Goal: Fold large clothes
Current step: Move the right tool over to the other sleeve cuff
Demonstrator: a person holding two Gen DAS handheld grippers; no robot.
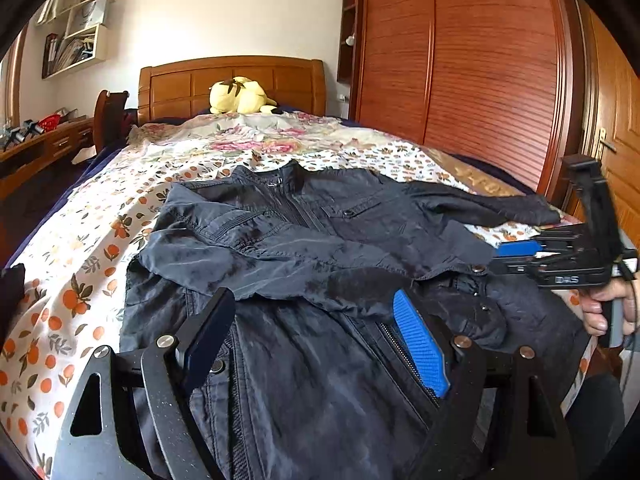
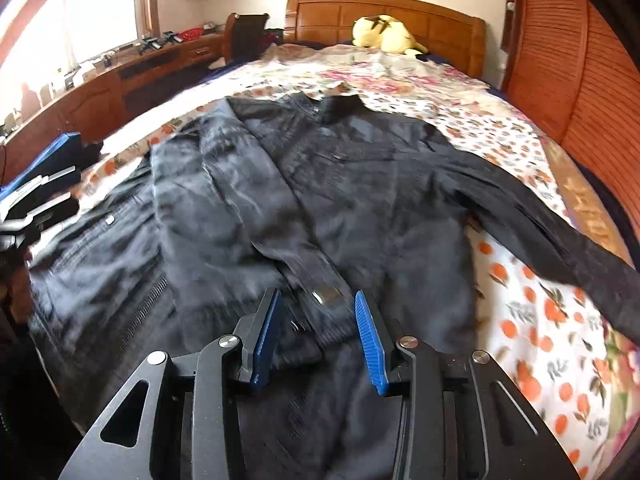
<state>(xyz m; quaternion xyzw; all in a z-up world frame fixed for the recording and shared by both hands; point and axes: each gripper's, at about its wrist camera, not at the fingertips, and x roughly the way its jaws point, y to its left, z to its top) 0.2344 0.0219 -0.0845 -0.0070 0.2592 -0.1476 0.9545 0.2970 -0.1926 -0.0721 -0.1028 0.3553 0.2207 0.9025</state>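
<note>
A dark navy jacket (image 1: pixel 304 232) (image 2: pixel 360 200) lies face up, collar toward the headboard, on a bed with a flowered sheet (image 1: pixel 80 280). One sleeve is folded across its chest (image 1: pixel 280 264). The other sleeve (image 2: pixel 560 232) stretches out toward the bed's right edge. My left gripper (image 1: pixel 312 300) stands wide open just over the lower front of the jacket, beside the zip, with no cloth pinched. My right gripper (image 2: pixel 317 294) is open a moderate way above the hem and its snap button, its blue pads (image 2: pixel 370 340) clear of the fabric. It also shows at the jacket's right side (image 1: pixel 504 256).
A yellow plush toy (image 1: pixel 240 96) sits by the wooden headboard (image 1: pixel 232 80). A red-brown wardrobe (image 1: pixel 480 80) runs along the bed's right side. A wooden desk (image 2: pixel 100 88) with small items stands on the left. A person's hand (image 1: pixel 600 308) holds the right gripper.
</note>
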